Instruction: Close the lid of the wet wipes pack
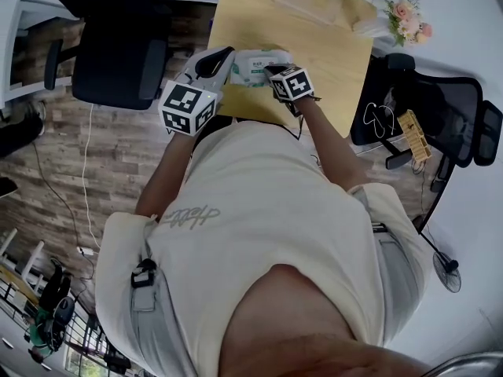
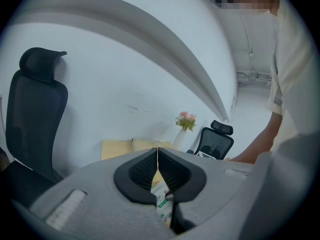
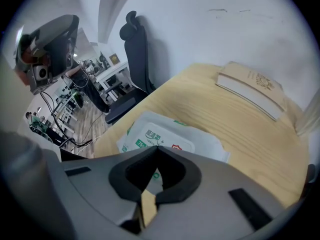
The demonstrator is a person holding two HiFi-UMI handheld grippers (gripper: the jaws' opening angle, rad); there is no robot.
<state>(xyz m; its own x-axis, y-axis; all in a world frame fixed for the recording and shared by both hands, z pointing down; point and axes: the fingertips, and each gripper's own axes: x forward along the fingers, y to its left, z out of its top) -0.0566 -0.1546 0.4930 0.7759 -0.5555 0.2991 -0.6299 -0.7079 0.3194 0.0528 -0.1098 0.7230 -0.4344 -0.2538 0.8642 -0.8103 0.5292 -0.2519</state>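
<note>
Item: white soft-film wet wipes pack with green print and a white rounded rigid plastic lid.
Location of item: flat on the pale wooden table, at the near edge closest to the person, between the two tools.
Lid condition: in the right gripper view it appears to lie flush on the pack; no raised flap shows. Judged closed or nearly so, though whether the catch is seated cannot be told.
Left tool: grey body, black ribbed pads, jaws brought together at the tips with nothing between them. It hovers above the pack's left end, and a strip of green-printed wrapper shows below the pads. Probably placed there to steady the pack.
Right tool: same build, jaws together and empty, tips just above the lid's near edge. Shut jaws make a blunt point, which suits pressing a lid down rather than gripping it.
Step judged: pressing or checking the lid; little of the task appears left.
Risk: the pack sits close to the table edge, so a hard push could slide it towards the person.
Other stock, table: tan hardcover book at the far end; slim white vase of pink flowers at the far corner, well apart from the pack.
Other stock, floor: black mesh office chair left of the table, and a second black chair to the right.
</note>
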